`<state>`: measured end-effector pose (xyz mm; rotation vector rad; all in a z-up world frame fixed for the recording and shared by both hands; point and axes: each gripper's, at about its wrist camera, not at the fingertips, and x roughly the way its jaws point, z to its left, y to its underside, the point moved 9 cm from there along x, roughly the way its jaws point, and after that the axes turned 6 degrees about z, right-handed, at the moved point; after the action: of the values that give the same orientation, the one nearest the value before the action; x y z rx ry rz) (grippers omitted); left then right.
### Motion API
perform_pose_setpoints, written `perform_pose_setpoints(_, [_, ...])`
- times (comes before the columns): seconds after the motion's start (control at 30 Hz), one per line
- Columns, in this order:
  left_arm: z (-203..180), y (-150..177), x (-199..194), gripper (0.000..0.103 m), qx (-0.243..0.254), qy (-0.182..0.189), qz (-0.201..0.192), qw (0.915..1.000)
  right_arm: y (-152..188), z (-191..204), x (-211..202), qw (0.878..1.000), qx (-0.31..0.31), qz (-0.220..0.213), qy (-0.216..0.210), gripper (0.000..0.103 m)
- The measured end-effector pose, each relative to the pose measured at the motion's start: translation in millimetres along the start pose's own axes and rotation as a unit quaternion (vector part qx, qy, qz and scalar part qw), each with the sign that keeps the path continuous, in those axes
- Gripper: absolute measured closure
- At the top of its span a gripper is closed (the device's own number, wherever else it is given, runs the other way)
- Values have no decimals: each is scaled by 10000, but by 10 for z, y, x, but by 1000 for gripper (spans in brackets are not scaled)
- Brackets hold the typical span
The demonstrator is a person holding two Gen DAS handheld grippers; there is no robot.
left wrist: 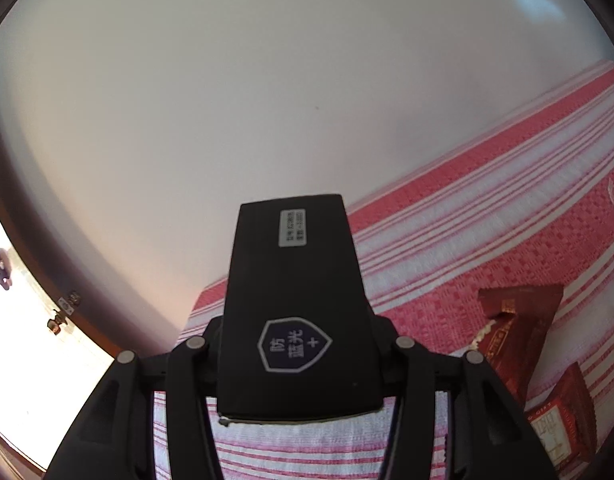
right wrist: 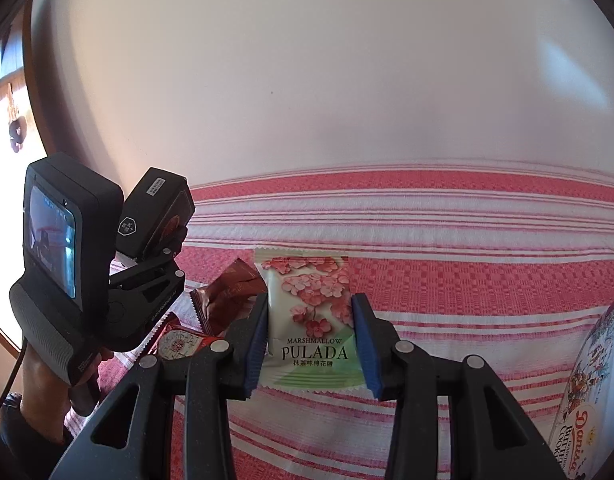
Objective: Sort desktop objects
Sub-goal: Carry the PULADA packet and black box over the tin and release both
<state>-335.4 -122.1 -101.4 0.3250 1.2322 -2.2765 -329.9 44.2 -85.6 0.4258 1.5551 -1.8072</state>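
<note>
While the black glasses case (left wrist: 295, 304) sits raised between the closed jaws of the left gripper (left wrist: 299, 360), the marshmallow packet (right wrist: 311, 320) is clamped by the right gripper (right wrist: 309, 344) above the striped cloth (right wrist: 467, 280). Red snack packets (left wrist: 519, 332) lie near the cloth's left edge, and a Danisa cookie tin (right wrist: 595, 400) stands at its right edge.

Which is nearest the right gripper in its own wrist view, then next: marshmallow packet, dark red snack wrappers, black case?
1. Marshmallow packet: held in the right gripper.
2. Dark red snack wrappers: just left, on the cloth.
3. Black case: farther left, raised in the left gripper.
</note>
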Motion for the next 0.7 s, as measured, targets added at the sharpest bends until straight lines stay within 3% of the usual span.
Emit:
perform_pose_setpoints(0.27, [306,46,-341,53,-915,-210,-374,9949,-69,207,-208,9966,-553,-576,218,60])
perform_pose_setpoints(0.53, [210,80,-646,53,-1501,163,-511,9872,-87,255,-413,9906,-796,-980,533,59])
perform_pose_setpoints(0.7, [249,139,-644,53,-1857,474,-489,9802,-78,183,-486,9886,-769,-1103,675,59])
